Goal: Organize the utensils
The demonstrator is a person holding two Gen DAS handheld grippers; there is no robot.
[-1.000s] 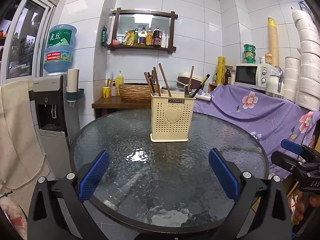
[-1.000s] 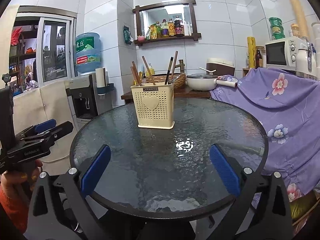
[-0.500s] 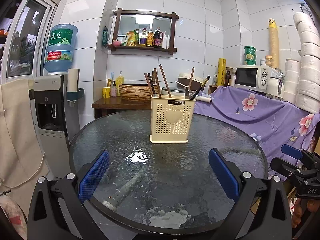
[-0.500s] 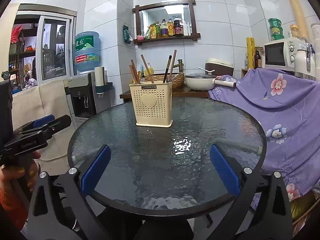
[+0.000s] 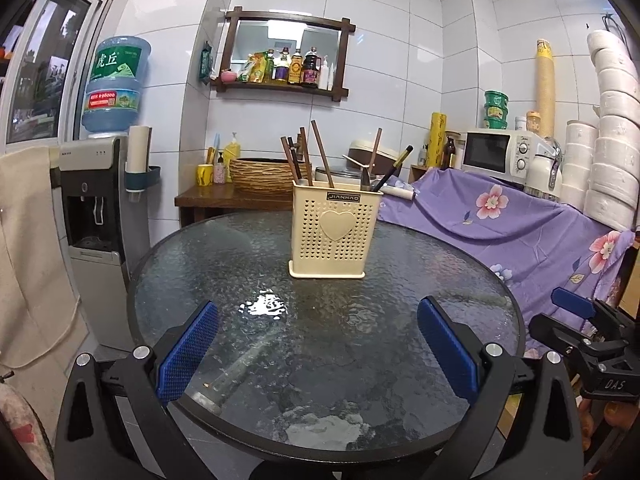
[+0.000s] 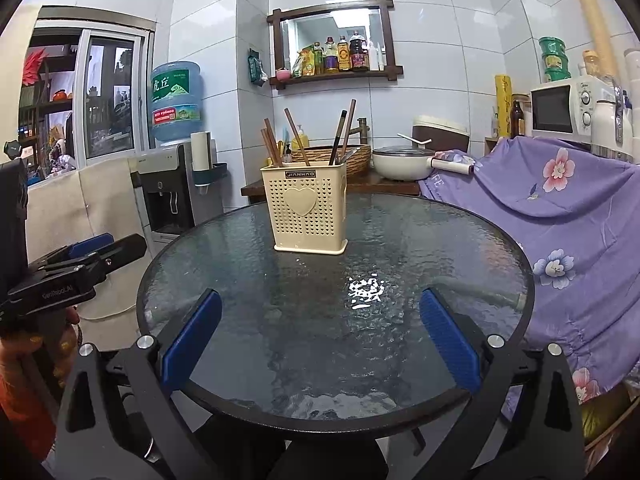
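The cream perforated plastic utensil holder [image 5: 328, 236], brown chopsticks [image 5: 322, 154] standing in it, sits on the round dark textured-glass desk [image 5: 320, 360]; left gripper [image 5: 318, 354] and right gripper [image 6: 320, 346] hang near its edge, jaws wide apart, empty; only the right view shows a person's hand [image 6: 24, 356] on the left handle.

Before my open left tongs [image 5: 318, 346] and right tongs [image 6: 320, 334], the glass table [image 5: 420, 280] lies bare. Only the utensil holder [image 5: 332, 232] stands ahead, chopsticks [image 5: 322, 154] sticking up above its rim.
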